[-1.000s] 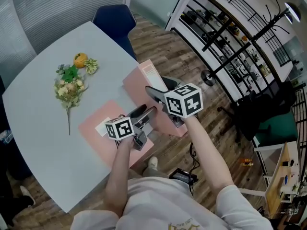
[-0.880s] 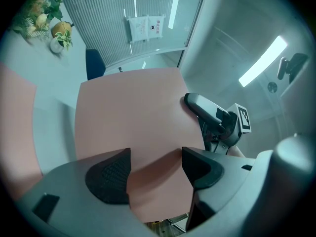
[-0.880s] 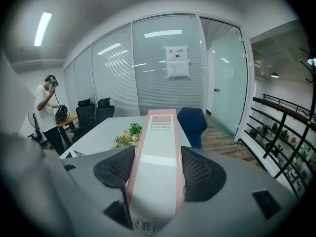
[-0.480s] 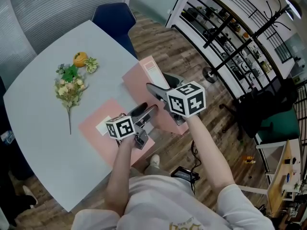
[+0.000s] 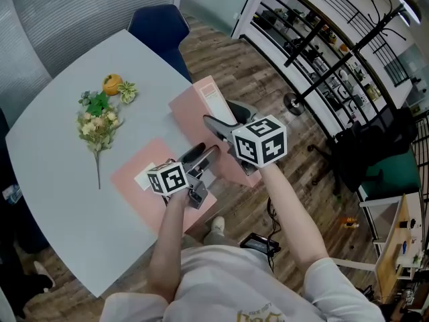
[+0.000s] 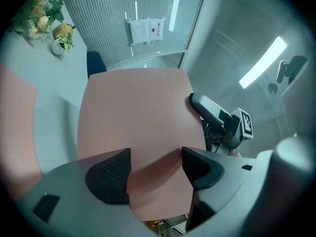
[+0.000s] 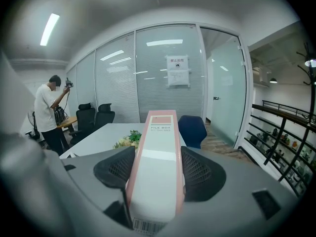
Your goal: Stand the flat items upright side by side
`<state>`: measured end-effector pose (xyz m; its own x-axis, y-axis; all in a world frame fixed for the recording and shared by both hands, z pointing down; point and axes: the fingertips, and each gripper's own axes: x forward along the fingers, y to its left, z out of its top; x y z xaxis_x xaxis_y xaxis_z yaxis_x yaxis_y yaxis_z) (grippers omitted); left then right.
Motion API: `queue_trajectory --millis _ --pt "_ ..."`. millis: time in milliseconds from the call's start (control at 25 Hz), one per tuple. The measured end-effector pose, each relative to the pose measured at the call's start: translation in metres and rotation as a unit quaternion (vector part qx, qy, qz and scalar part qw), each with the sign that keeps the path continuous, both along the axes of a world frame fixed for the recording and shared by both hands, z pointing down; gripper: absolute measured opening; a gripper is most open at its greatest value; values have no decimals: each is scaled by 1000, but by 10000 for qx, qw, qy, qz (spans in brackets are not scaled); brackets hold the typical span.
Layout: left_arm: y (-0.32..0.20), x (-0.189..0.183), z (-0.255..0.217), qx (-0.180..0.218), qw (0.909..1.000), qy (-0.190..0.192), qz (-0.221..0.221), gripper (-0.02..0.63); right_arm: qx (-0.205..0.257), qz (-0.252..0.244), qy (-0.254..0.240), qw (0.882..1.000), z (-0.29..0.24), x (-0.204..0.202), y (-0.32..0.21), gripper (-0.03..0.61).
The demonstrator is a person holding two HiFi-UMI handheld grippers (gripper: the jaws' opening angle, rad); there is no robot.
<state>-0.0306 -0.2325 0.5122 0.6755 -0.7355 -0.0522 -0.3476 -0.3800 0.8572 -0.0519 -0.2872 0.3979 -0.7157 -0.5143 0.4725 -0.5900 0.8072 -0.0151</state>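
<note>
A pink file box (image 5: 194, 109) is held tilted over the table's front edge, its labelled spine (image 7: 160, 142) facing up. My right gripper (image 5: 224, 121) is shut on it across the spine, one pad on each side (image 7: 155, 169). A second pink file box (image 5: 134, 180) lies flat on the grey table (image 5: 60, 153). My left gripper (image 5: 206, 154) hovers above its near corner, just below the tilted box. Its jaws stand apart, and the tilted box's broad face (image 6: 138, 112) reaches down between the fingers (image 6: 155, 174).
A bunch of artificial flowers (image 5: 100, 119) lies on the table's far left. A blue chair (image 5: 161, 29) stands behind the table. Wooden floor and a black shelf rack (image 5: 315, 52) are to the right. A person (image 7: 47, 110) stands far off by office chairs.
My right gripper has raised the tilted file box a little and shifted slightly right. The left gripper and the flat box have stayed where they were.
</note>
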Motion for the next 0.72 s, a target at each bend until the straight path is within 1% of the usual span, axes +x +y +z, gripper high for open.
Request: queue_trajectory --millis 320,520,720 --pt "0 -2 0 -38 10000 81 -21 318 262 -59 -61 9996 -5 -3 3 305" --pt "1 -3 0 -18 9999 137 -42 318 537 -89 -211 9983 -12 -1 7 305" --pt "0 -4 -1 8 9999 88 -110 318 749 -99 -365 9965 -16 4 11 305"
